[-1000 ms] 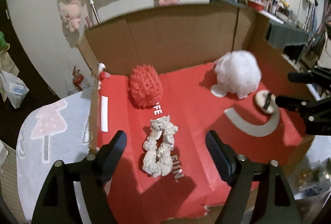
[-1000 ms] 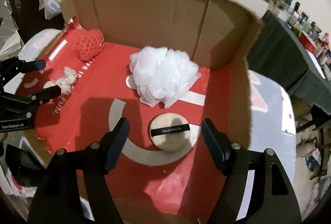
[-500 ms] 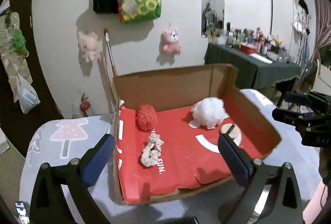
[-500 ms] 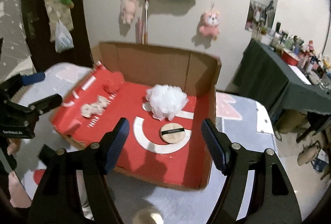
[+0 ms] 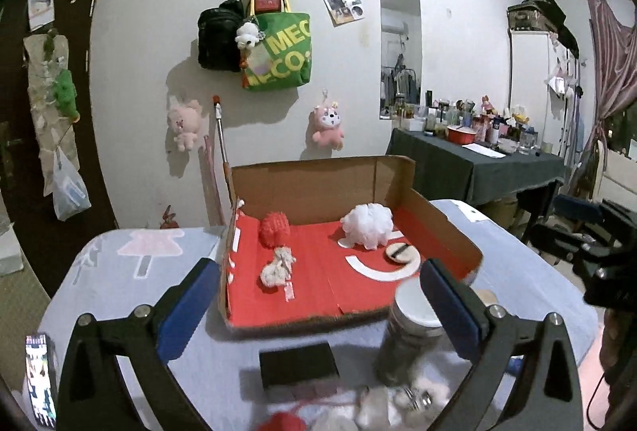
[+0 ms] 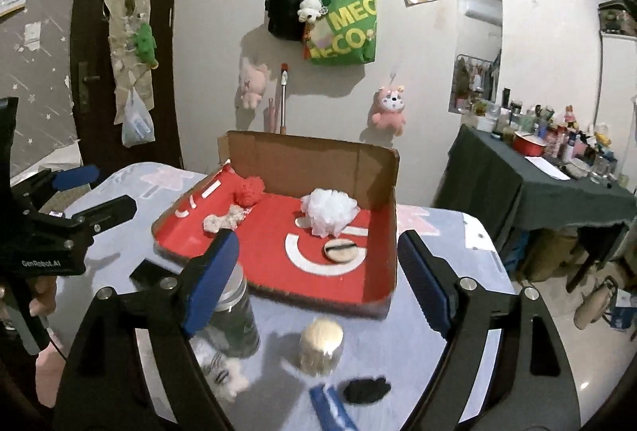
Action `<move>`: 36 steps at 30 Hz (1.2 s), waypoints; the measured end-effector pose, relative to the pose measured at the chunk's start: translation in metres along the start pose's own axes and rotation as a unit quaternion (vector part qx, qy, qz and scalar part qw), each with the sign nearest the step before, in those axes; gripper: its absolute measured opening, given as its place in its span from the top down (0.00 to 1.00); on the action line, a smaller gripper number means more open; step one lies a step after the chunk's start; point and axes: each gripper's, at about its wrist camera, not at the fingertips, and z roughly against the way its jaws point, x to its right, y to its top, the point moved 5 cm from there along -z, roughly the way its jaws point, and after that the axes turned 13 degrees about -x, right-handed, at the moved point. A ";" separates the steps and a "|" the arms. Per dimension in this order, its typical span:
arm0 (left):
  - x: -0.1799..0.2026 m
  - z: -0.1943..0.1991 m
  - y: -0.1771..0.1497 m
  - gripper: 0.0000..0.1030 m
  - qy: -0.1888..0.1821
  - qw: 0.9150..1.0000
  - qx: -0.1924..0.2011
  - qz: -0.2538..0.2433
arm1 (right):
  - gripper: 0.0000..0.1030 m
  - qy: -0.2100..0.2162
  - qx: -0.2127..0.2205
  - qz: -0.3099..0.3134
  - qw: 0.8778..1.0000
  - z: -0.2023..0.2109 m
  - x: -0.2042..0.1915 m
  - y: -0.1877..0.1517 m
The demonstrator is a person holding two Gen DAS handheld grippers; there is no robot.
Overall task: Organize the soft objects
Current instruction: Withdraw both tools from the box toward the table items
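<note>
Left gripper (image 5: 318, 305): jaws spread wide, blue pads apart, nothing between them; it hangs above the near edge of the table, well back from the box.
Right gripper (image 6: 318, 277): jaws likewise wide apart and holding nothing; it hangs above the near part of the table, with the box ahead of it.
Cardboard box (image 5: 358, 315): shallow, red-lined, brown back and right walls standing up; it sits on the pale patterned tablecloth (image 5: 119, 272) beyond both grippers.
Red knitted ball (image 5: 274, 229): inside the box, back left, near the rear wall; ahead of the left gripper's left finger.
Rope knot toy (image 5: 277, 267): cream-coloured, lying on the red floor just in front of the red ball, roughly centred between the left gripper's fingers but well beyond them.
White mesh pouf (image 6: 329, 210): back right part of the box, on the white printed arc, ahead of the right gripper.
Round powder puff (image 6: 339, 250): beige with a dark band, flat on the box floor just in front of the pouf, the box item nearest to the right gripper.
Glass jar (image 5: 410, 337): metal lid, standing on the table outside the box, close to the left gripper's right finger.
Black flat object (image 5: 298, 369): on the cloth in front of the box, between the left gripper's fingers.
Small round container (image 6: 321, 345): on the cloth below the right gripper's opening.
Fluffy items at the near edge (image 5: 382, 403): blurred, cannot tell what they are.
</note>
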 end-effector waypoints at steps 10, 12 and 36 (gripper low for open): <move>0.010 0.000 -0.061 0.00 0.003 1.000 -0.018 0.009 | 0.19 -0.011 -0.005 -0.013 1.000 0.002 -0.019 -0.063; 0.010 -0.004 -0.073 0.00 0.007 1.000 -0.025 0.012 | 0.19 0.000 -0.014 -0.019 1.000 -0.003 -0.023 -0.075; -0.040 -0.043 -0.147 0.00 0.030 0.992 -0.112 0.046 | 0.19 0.057 -0.101 -0.019 0.993 -0.081 -0.070 -0.140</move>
